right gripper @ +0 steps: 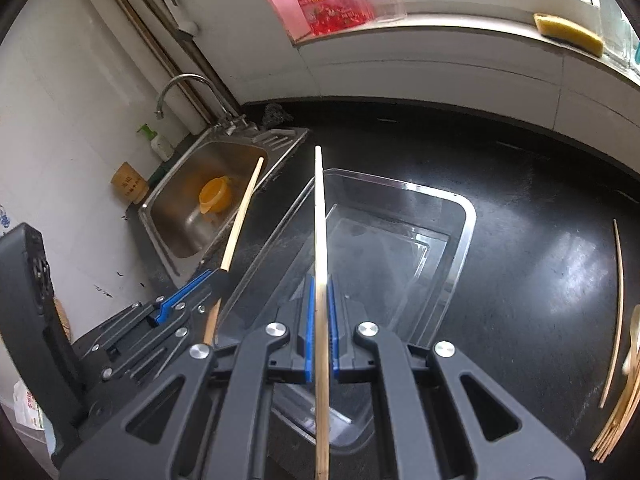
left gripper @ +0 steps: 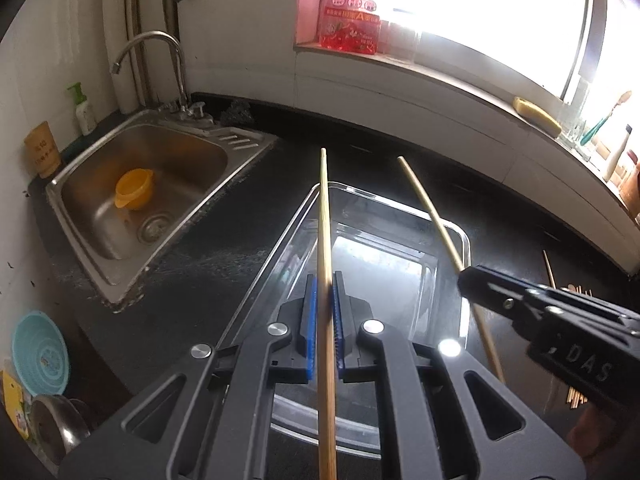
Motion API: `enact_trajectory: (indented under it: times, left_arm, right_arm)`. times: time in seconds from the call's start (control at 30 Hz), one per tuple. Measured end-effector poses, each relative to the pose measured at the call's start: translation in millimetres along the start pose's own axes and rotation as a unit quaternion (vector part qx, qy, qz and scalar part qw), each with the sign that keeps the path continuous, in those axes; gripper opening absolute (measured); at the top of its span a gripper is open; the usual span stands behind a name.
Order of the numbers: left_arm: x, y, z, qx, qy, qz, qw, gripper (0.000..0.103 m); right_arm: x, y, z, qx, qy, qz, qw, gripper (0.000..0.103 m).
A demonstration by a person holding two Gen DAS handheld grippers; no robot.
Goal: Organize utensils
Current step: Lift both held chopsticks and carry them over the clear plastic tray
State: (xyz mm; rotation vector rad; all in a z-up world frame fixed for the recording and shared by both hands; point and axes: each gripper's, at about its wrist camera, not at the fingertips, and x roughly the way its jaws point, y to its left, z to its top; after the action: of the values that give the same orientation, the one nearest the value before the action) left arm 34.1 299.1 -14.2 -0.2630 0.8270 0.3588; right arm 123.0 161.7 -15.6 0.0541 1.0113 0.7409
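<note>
At far left I see the steel sink [left gripper: 132, 208] with an orange cup [left gripper: 135, 194] in its basin. My left gripper [left gripper: 325, 316] is clamped on a bamboo chopstick [left gripper: 325, 240], held above the clear plastic tray [left gripper: 464, 240] on the black counter [left gripper: 224, 264]. Beside it, my right gripper [right gripper: 319, 320] pinches a second chopstick [right gripper: 320, 240] over the same tray. More chopsticks [right gripper: 616, 416] lie loose on the counter at far right.

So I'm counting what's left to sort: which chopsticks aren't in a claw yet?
The loose chopsticks lying on the black counter, right of the clear container. The other two are each clamped in a claw, over the container.
</note>
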Motion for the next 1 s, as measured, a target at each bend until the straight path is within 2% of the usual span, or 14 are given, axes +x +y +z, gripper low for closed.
enact_trajectory:
  times: [0.37, 1.0]
  left_arm:
    - [44.3, 0.5, 2.3, -0.012, 0.029, -0.004, 0.9995, 0.007]
    - [68.9, -2.2, 0.8, -0.013, 0.049, -0.005, 0.9987, 0.007]
  right_arm:
    - [36.1, -14.1, 11.4, 0.000, 0.028, -0.010, 1.000, 0.007]
    - [65.5, -18.7, 20.4, 0.000, 0.054, -0.011, 0.998, 0.007]
